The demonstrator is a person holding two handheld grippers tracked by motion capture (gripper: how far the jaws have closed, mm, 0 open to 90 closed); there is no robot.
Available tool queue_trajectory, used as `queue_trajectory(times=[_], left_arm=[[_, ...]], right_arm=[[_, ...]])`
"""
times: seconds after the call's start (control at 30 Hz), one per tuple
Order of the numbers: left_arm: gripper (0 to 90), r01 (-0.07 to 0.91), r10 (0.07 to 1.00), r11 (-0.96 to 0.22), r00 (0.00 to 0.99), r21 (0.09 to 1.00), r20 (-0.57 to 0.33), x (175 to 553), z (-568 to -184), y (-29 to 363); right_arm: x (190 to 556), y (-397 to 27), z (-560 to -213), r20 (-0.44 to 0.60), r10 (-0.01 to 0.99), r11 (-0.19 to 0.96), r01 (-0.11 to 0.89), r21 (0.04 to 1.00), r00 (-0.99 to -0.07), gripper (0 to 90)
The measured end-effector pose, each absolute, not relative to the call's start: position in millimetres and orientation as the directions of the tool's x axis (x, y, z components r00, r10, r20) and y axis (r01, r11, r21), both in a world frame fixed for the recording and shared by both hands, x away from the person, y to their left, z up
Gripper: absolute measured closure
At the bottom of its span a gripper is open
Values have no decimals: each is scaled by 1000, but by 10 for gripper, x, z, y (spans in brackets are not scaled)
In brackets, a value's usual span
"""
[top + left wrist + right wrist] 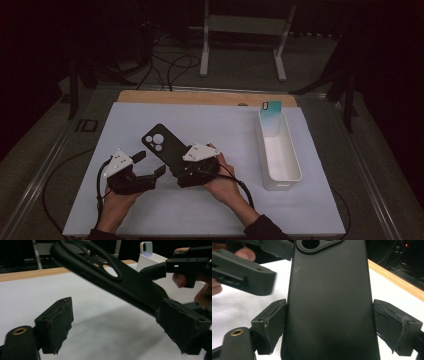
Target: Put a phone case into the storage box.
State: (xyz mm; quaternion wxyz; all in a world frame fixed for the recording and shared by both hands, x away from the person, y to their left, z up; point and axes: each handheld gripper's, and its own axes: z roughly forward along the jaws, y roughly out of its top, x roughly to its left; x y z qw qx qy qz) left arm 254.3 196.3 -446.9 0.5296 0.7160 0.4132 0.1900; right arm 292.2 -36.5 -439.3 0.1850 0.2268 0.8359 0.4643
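Observation:
A black phone case (159, 142) with a round camera cut-out is held tilted above the white mat. My right gripper (175, 170) is shut on its lower part; in the right gripper view the case (329, 302) sits between both pads (270, 325), which press its long edges. My left gripper (150, 164) stands open just left of the case. In the left gripper view its jaws (118, 325) are wide apart and the case (120, 280) slants above them, close to the right pad (180, 320), with the left pad well away from it.
A white oblong bin (295, 172) stands at the right of the mat (210, 210), with a teal phone (272, 117) upright at its far end. A wooden table edge (200, 97) runs behind the mat. Cables and a white stand (205, 50) lie beyond.

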Motion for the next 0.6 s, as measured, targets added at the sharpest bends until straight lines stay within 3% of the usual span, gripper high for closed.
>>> queue_trajectory(times=[0.2, 0.6], left_arm=[[229, 408, 766, -51, 602, 912, -226, 2603, -4467, 1898], [637, 431, 705, 23, 633, 902, -321, 2651, -4473, 1891]], right_arm=[[2865, -302, -4429, -118, 528, 478, 180, 860, -841, 151], [2819, -206, -4472, -122, 504, 474, 156, 867, -855, 150]])
